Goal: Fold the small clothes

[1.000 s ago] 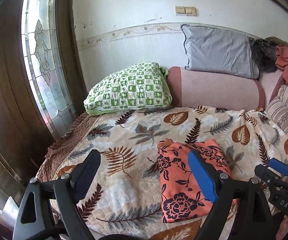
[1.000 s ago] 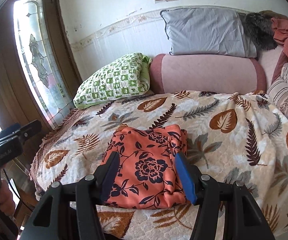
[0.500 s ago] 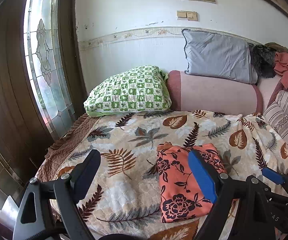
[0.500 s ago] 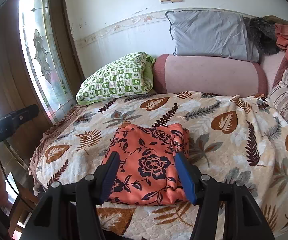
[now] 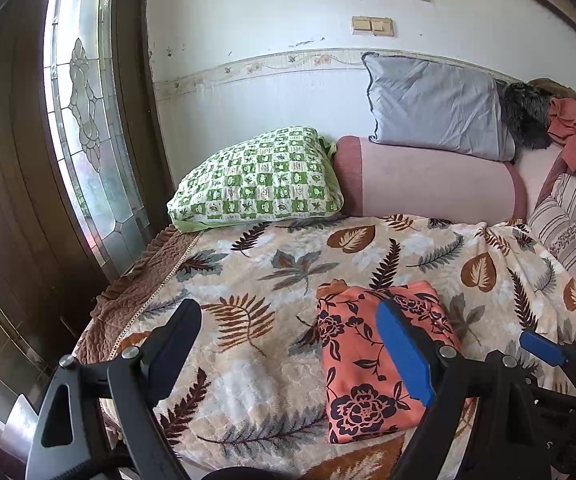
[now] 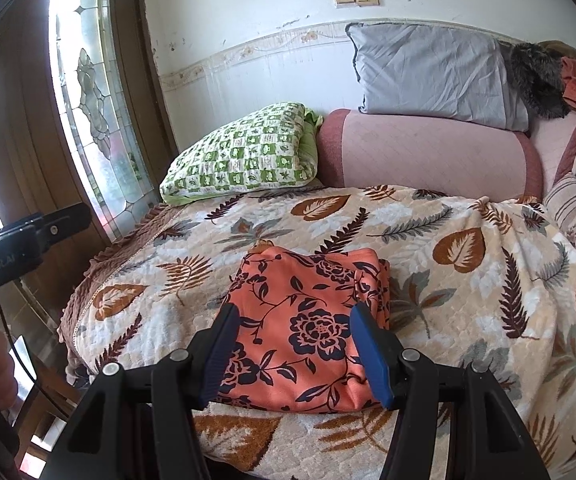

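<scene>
- Left wrist view: left gripper [image 5: 293, 350] w/ jaws wide apart, nothing between the pads, above the leaf-print blanket [image 5: 256, 272]. Folded orange floral garment [image 5: 363, 356] lies flat at 5 o'clock, partly behind the blue finger. Right gripper [image 5: 543, 350] peeks in at 4 o'clock.
- Right wrist view: right gripper [image 6: 293, 354] jaws apart, empty, above the garment's [image 6: 307, 320] near edge w/o touching. Green checked pillow [image 6: 244, 156] at 11 o'clock, grey pillow [image 6: 431, 68] at 1.
</scene>
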The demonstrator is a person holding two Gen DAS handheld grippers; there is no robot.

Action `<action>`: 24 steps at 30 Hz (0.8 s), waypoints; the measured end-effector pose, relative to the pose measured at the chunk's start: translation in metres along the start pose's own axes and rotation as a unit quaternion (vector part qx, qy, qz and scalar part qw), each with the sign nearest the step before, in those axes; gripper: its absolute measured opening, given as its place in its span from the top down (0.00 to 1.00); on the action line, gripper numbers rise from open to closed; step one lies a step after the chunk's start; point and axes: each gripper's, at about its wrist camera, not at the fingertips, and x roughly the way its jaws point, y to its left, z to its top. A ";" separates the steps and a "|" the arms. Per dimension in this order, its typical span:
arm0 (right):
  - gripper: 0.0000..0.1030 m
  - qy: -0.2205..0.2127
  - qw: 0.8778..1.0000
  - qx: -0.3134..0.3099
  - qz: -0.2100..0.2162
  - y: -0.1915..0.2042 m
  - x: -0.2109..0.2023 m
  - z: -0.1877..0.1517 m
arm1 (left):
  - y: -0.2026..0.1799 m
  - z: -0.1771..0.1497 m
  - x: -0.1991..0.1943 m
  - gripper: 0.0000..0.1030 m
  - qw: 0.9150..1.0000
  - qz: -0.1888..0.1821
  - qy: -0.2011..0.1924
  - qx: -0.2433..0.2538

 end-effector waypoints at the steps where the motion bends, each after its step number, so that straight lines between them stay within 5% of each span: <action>1: 0.40 0.001 1.000 0.000 0.000 0.000 0.001 0.000 | 0.000 0.000 0.001 0.13 1.000 0.000 0.001 0.000; 24: 0.40 0.013 1.000 0.004 0.007 0.006 0.021 0.001 | 0.003 0.004 0.020 0.13 0.999 -0.031 0.008 0.006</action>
